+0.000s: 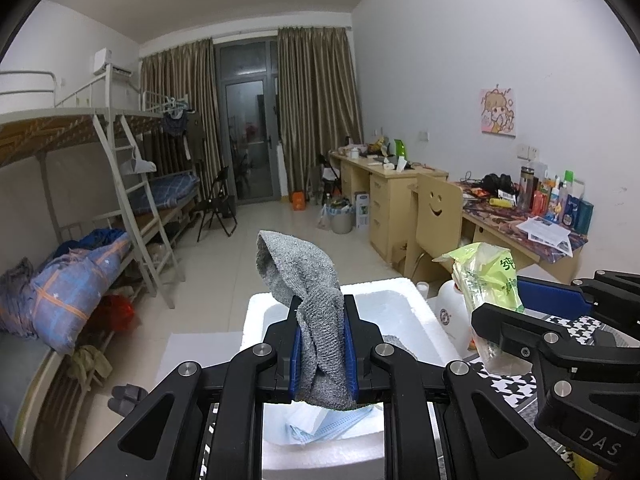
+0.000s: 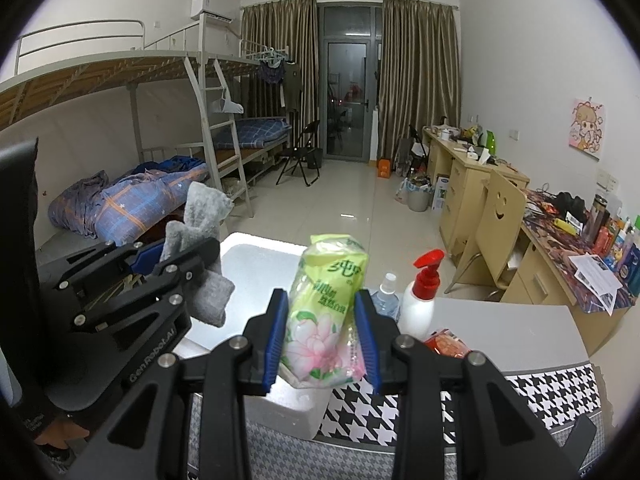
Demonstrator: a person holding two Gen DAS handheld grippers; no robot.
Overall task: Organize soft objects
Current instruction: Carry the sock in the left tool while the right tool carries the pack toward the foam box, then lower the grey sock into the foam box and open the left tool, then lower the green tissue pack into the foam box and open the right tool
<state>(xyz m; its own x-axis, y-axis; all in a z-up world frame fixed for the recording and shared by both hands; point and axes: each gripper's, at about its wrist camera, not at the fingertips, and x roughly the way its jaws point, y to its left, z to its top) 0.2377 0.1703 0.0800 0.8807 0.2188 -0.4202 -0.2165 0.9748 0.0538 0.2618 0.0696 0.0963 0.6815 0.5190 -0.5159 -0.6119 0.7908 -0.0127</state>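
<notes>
Grey sock point(image 1: 320, 320) clamped between left fingers point(image 1: 297, 354); tissue pack point(image 2: 326, 312) between right fingers point(image 2: 367, 336)

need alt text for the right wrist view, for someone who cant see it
The right gripper clamps a green tissue pack above a white foam box on a houndstooth-covered surface. To its left, the left gripper holds a grey sock; a red-pump bottle stands to the right, with a dorm room behind.
</notes>
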